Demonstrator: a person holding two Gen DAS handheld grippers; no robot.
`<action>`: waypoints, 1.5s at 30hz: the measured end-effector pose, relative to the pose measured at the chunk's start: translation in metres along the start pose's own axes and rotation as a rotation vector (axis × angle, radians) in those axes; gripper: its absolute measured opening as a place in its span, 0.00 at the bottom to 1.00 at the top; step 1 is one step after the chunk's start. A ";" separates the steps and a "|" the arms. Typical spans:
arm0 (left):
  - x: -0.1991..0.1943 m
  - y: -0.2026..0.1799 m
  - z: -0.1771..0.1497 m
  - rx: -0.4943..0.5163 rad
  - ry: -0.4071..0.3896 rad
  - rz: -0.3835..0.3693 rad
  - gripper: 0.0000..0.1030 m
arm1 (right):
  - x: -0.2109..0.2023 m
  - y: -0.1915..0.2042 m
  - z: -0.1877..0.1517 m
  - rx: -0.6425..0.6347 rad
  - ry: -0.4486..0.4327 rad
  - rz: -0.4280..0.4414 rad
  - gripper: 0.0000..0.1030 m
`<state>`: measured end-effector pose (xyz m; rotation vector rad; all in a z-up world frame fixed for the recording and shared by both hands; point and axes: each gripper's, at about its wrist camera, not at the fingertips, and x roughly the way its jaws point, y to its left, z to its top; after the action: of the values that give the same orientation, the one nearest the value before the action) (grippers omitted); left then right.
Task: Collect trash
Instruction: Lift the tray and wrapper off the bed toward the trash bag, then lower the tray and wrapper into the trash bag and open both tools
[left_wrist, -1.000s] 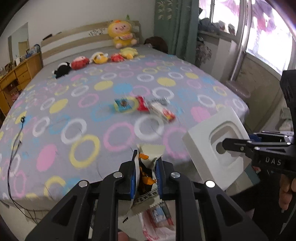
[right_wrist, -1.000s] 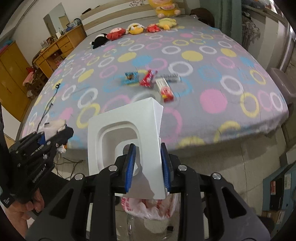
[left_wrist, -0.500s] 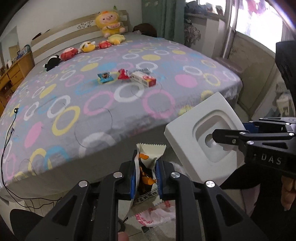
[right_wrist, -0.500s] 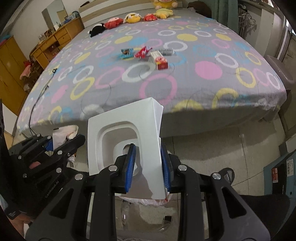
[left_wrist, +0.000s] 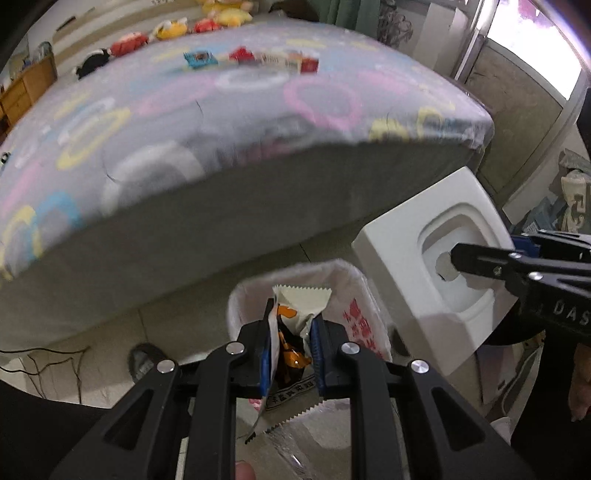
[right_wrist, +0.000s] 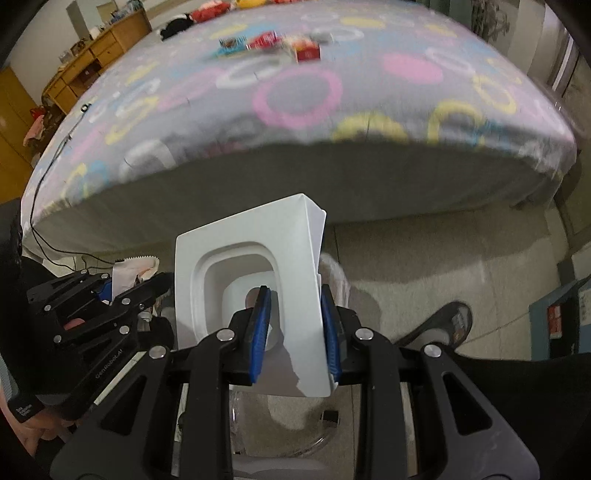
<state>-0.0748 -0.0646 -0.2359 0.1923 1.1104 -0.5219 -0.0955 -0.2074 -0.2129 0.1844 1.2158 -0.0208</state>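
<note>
My left gripper (left_wrist: 290, 341) is shut on a white snack wrapper (left_wrist: 299, 306) with orange print, held just above the mouth of a trash bin lined with a white bag (left_wrist: 354, 295) with red print. My right gripper (right_wrist: 295, 314) is shut on the edge of a white moulded packaging tray (right_wrist: 243, 254), which hangs to the right of the bin; in the left wrist view the tray (left_wrist: 402, 240) and right gripper (left_wrist: 458, 258) appear at the right. More wrappers (left_wrist: 273, 59) lie on the bed.
A bed with a ring-patterned grey cover (left_wrist: 184, 110) fills the background, plush toys (left_wrist: 129, 40) at its far end. A black cable (right_wrist: 51, 155) hangs off its left side. A wooden dresser (right_wrist: 96, 55) stands at the left. A shoe (right_wrist: 443, 325) rests on the tiled floor.
Both grippers have sunk from above the bed to below its edge, still holding the wrapper and the tray. The lined bin has come into view under the left gripper.
</note>
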 end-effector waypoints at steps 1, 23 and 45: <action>0.004 -0.001 -0.002 0.004 0.009 0.000 0.17 | 0.006 -0.001 -0.003 0.003 0.008 -0.002 0.25; 0.120 0.008 -0.025 0.017 0.198 -0.011 0.17 | 0.135 -0.006 -0.006 -0.015 0.215 -0.024 0.27; 0.161 0.017 -0.039 0.017 0.317 0.017 0.60 | 0.189 -0.017 -0.007 0.007 0.313 -0.063 0.50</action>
<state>-0.0429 -0.0829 -0.3988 0.3066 1.4117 -0.4967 -0.0384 -0.2079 -0.3936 0.1590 1.5339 -0.0526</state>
